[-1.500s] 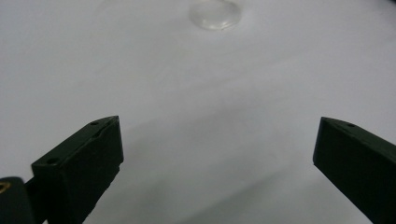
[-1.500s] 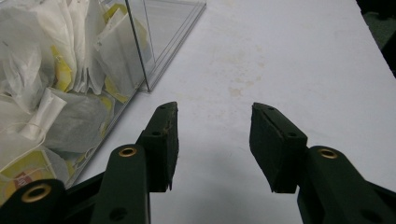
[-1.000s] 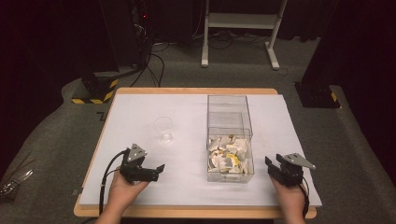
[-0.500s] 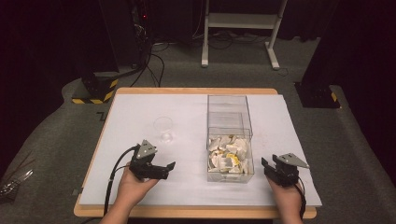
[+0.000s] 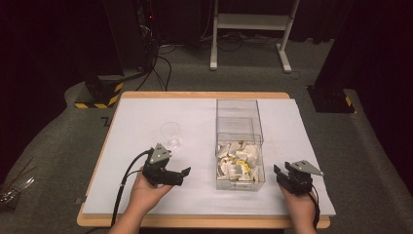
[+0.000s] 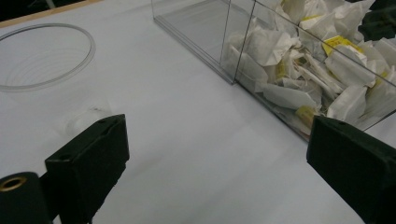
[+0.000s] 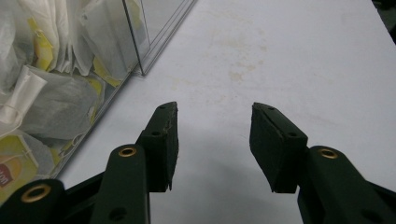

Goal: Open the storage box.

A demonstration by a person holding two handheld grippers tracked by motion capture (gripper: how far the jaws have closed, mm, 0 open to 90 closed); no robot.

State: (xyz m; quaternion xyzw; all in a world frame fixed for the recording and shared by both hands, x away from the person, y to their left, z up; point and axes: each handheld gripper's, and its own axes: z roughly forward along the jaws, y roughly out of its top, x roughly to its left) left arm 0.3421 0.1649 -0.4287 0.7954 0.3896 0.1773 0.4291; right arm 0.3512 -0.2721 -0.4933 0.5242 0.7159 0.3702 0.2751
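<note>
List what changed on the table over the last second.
The left gripper moved from near the table's left edge toward the clear box of tea bags, jaws open and empty. The right gripper, open with nothing between its jaws, the plastic cup and the box stayed put.

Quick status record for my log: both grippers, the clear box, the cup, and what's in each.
left gripper: open, empty, over the white mat, jaws toward the box
right gripper: open, empty, on the other side of the box
clear box: two compartments; near one full of tea bags, far one empty
clear cup: upright, empty, beyond the left gripper
</note>
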